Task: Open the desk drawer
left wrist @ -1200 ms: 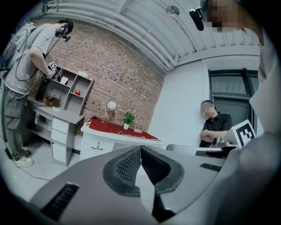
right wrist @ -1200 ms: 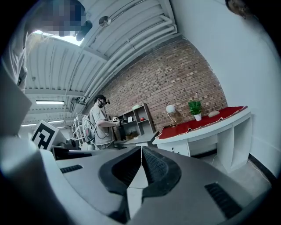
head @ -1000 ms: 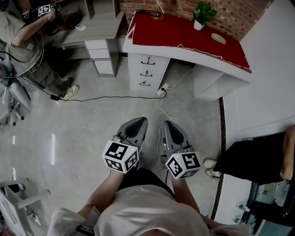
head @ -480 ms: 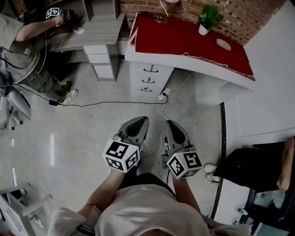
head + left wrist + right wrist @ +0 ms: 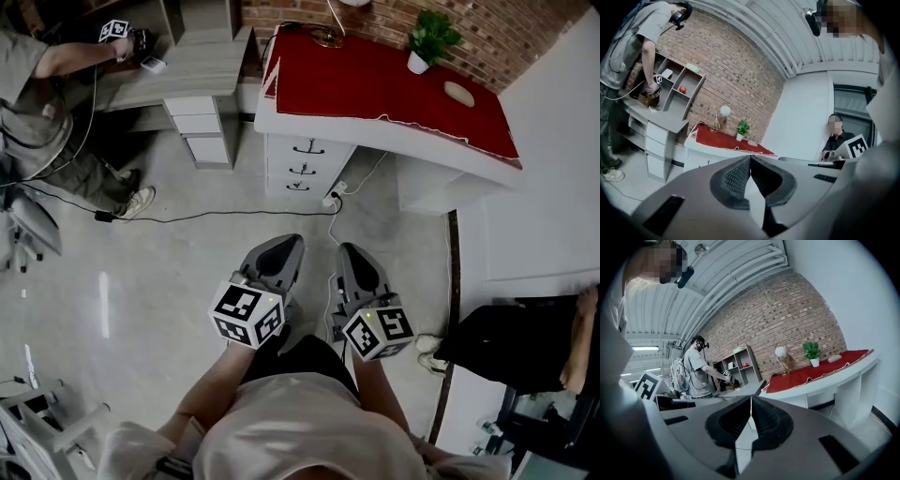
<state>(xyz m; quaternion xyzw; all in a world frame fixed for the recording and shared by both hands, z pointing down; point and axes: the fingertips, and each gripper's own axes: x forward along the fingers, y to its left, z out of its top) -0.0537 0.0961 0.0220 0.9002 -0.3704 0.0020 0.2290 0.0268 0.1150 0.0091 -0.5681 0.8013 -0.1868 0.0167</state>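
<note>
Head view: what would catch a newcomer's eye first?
The red cloth on the white desk, top centre, with a potted plant on it. Under it, three closed drawers. Lower centre, the left claw and right claw, both shut and empty, point toward the desk.

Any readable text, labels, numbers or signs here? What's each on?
No readable text anywhere.
On the left tool cube and the right tool cube: square coded patterns, no letters or digits.
On the grey desk, a white item: too small to read.
</note>
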